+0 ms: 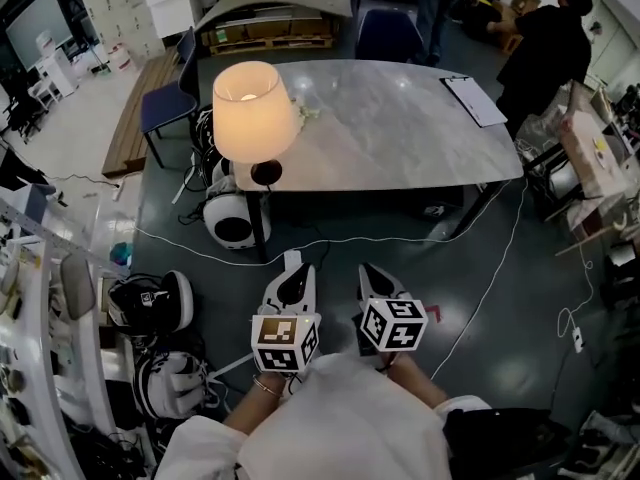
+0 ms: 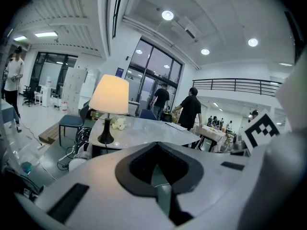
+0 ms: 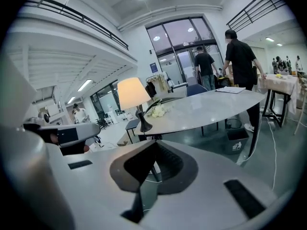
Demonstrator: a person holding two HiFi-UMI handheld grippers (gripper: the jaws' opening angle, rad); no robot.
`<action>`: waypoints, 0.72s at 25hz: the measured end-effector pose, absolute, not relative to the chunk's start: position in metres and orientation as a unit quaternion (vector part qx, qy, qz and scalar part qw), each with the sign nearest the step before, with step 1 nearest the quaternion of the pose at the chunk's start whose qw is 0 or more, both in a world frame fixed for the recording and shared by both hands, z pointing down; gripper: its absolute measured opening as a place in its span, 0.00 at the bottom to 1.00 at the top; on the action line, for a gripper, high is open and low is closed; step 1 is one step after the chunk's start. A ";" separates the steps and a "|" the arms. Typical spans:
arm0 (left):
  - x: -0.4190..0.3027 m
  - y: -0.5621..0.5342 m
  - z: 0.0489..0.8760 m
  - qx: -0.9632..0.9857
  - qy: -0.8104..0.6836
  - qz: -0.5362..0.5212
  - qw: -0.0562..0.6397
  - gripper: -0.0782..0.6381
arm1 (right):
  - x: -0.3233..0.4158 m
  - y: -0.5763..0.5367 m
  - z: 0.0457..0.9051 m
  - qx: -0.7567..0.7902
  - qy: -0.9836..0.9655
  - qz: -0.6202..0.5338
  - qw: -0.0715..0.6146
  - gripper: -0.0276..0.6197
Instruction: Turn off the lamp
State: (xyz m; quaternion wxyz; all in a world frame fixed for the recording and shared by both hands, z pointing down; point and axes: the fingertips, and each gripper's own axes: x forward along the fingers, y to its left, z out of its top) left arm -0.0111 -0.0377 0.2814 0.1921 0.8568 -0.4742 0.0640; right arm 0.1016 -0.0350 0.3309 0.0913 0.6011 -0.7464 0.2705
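The lamp (image 1: 254, 108) is lit. It has a cream shade and a black foot, and it stands on the near left corner of the marble table (image 1: 400, 118). My left gripper (image 1: 292, 261) and right gripper (image 1: 368, 271) hover side by side over the dark floor, well short of the table. Both point toward the table, and both are shut with nothing between the jaws. In the left gripper view the lamp (image 2: 110, 96) glows ahead beyond the shut left gripper (image 2: 154, 145). The right gripper view shows the lamp (image 3: 133, 93) ahead, slightly to the left, past the shut right gripper (image 3: 154, 145).
White flowers (image 1: 305, 113) lie beside the lamp and a clipboard (image 1: 475, 100) at the table's far right. A blue chair (image 1: 170, 98) stands to the left, and a round white device (image 1: 232, 218) sits under the table. Cables (image 1: 480, 298) cross the floor. Bags (image 1: 150, 303) lie near left. People (image 1: 545, 53) stand at the back right.
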 end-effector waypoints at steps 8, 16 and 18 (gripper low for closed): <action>-0.011 -0.080 0.305 0.828 -0.511 0.087 0.215 0.12 | 0.121 -0.083 0.344 0.584 -0.753 0.286 0.106 0.04; 0.045 -0.145 0.325 0.787 -0.560 0.093 0.243 0.12 | 0.171 -0.154 0.375 0.524 -0.779 0.315 0.141 0.04; 0.055 -0.152 0.324 0.776 -0.573 0.088 0.248 0.12 | 0.176 -0.164 0.376 0.502 -0.791 0.313 0.154 0.04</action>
